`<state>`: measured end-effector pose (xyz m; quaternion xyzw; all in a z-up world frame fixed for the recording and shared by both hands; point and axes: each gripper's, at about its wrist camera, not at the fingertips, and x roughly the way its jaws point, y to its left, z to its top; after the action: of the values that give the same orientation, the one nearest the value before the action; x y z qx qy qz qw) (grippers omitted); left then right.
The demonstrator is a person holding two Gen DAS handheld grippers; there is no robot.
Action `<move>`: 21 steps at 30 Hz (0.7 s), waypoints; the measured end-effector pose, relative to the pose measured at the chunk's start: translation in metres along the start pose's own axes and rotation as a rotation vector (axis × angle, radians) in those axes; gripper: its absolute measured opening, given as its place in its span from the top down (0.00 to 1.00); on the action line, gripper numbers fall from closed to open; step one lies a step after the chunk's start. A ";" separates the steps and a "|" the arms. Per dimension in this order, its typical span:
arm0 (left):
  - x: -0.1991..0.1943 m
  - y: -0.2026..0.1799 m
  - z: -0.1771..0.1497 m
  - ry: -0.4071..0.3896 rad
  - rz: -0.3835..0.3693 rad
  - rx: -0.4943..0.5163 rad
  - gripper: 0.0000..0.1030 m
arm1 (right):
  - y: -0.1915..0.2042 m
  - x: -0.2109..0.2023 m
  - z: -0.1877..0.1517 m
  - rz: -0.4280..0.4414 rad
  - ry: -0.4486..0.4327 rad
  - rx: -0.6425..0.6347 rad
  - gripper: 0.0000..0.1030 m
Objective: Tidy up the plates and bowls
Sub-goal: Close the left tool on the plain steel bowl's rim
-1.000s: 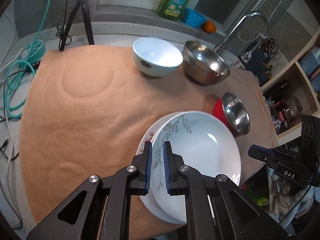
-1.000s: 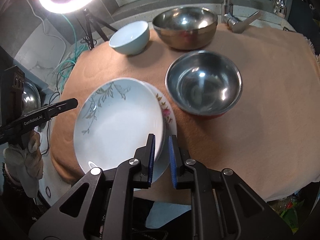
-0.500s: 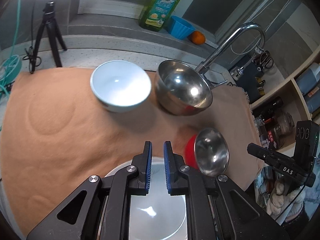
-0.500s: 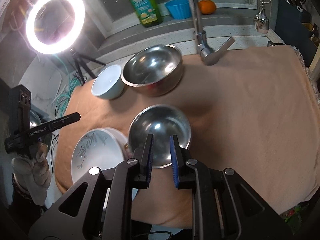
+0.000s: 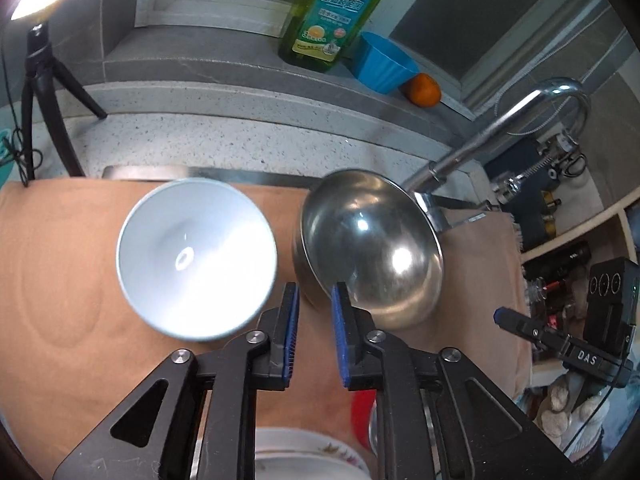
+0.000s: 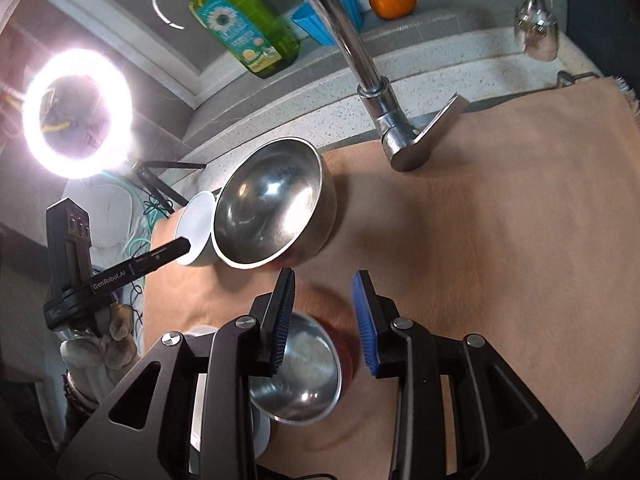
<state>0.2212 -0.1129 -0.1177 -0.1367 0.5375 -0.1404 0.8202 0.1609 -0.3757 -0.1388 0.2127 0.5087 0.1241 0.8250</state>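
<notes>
Both empty and just parting, the left gripper and right gripper should straddle the steel bowl rim squarely.

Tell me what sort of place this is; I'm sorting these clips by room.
Most likely a home kitchen, at the sink. A chrome faucet arches over a speckled stone counter, a green dish soap bottle stands on the ledge behind, and an orange cloth holding bowls seems to cover the sink basin.
</notes>
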 end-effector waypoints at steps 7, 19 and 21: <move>0.016 -0.003 0.027 0.005 0.057 0.019 0.84 | 0.000 0.031 0.019 0.018 0.050 0.005 0.70; 0.042 -0.010 0.042 0.045 0.101 0.067 0.84 | 0.001 0.059 0.029 0.040 0.091 0.036 0.70; 0.047 -0.011 0.043 0.054 0.102 0.075 0.84 | 0.001 0.063 0.028 0.041 0.098 0.042 0.70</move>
<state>0.2775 -0.1375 -0.1364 -0.0746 0.5600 -0.1222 0.8160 0.2144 -0.3541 -0.1772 0.2339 0.5466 0.1406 0.7917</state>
